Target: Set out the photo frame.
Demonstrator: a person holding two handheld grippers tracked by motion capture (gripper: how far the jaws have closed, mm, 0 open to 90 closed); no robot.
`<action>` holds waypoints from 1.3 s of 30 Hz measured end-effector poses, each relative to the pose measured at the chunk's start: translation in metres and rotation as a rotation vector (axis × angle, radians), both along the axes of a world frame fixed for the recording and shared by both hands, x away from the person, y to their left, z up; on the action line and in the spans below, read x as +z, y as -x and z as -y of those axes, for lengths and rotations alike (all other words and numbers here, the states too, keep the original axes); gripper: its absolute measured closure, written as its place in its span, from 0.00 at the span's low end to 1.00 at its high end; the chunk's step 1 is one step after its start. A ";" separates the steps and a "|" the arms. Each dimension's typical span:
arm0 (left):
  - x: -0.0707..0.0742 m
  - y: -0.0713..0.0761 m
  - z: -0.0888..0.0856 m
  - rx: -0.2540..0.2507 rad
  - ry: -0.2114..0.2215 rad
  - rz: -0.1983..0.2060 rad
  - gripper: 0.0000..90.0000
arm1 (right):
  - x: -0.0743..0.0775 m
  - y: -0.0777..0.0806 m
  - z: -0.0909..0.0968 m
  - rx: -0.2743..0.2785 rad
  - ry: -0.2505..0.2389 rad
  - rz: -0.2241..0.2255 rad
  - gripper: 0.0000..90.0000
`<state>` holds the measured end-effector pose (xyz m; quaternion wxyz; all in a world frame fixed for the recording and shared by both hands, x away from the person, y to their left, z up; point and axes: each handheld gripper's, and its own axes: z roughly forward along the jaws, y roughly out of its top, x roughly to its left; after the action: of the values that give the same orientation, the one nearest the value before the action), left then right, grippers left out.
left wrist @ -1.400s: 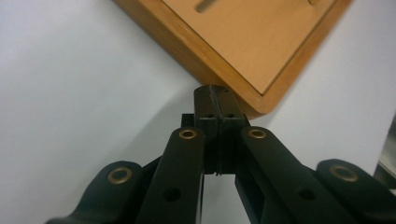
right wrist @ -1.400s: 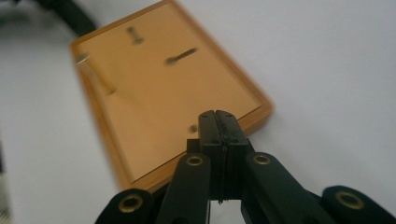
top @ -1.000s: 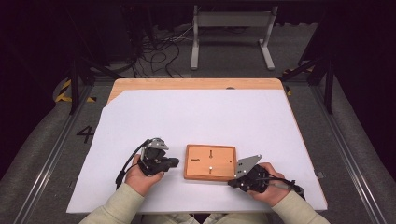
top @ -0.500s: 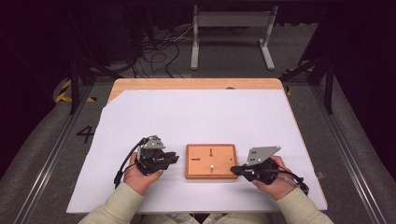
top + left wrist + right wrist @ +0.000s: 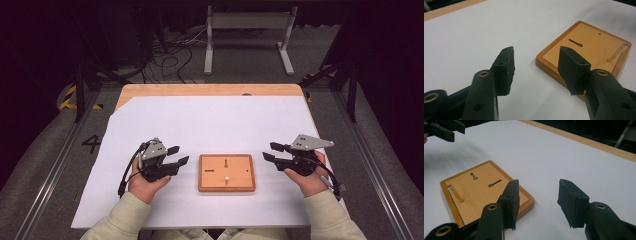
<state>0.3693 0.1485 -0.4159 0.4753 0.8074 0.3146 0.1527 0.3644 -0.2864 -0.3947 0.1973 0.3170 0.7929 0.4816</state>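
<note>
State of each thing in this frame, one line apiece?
Wooden board: flat on the white sheet, untouched.
Metal pin: upright in the board.
Left gripper: jaws just opened, nothing between them, left of the board.
Right gripper: jaws just opened, nothing between them, right of the board.

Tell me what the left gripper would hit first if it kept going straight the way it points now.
Most likely the wooden board. The left gripper, jaws just opened with nothing between them, points at the board's near edge; in the left gripper view that edge lies just ahead, though the exact depth is unclear.
</note>
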 end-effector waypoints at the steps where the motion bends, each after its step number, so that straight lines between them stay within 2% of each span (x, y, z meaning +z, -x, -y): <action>1: 0.001 -0.001 -0.002 -0.001 0.002 0.013 0.51 | 0.001 -0.001 0.002 -0.008 -0.009 0.010 0.56; 3: 0.002 -0.002 -0.004 0.000 0.017 0.016 0.51 | 0.002 -0.004 0.006 -0.024 -0.022 0.027 0.54; 6: 0.002 -0.002 -0.005 0.004 0.033 0.015 0.50 | 0.000 -0.009 0.011 -0.026 -0.049 0.057 0.44; 8: 0.002 -0.002 -0.003 -0.015 0.024 0.025 0.47 | -0.001 -0.010 0.012 -0.028 -0.058 0.062 0.41; 14: 0.003 0.000 0.002 -0.051 0.050 0.038 0.47 | -0.002 -0.013 0.015 -0.048 -0.072 0.076 0.39; 19: 0.005 0.001 0.006 -0.054 0.077 0.039 0.48 | -0.005 -0.013 0.018 -0.062 -0.087 0.082 0.38; 23: 0.007 0.004 0.017 -0.095 0.105 0.061 0.47 | -0.006 -0.013 0.019 -0.063 -0.095 0.087 0.38; 29: 0.006 0.008 0.033 -0.120 0.114 0.061 0.46 | -0.005 -0.012 0.020 -0.067 -0.099 0.091 0.38; 33: 0.007 0.011 0.046 -0.157 0.119 0.072 0.45 | -0.005 -0.012 0.022 -0.074 -0.106 0.090 0.38; 39: 0.007 0.014 0.062 -0.206 0.132 0.066 0.45 | -0.005 -0.011 0.023 -0.076 -0.114 0.091 0.38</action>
<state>0.3553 0.0868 -0.4088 0.5506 0.7969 0.2237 0.1087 0.3759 -0.3095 -0.3999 0.2329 0.3355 0.7418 0.5319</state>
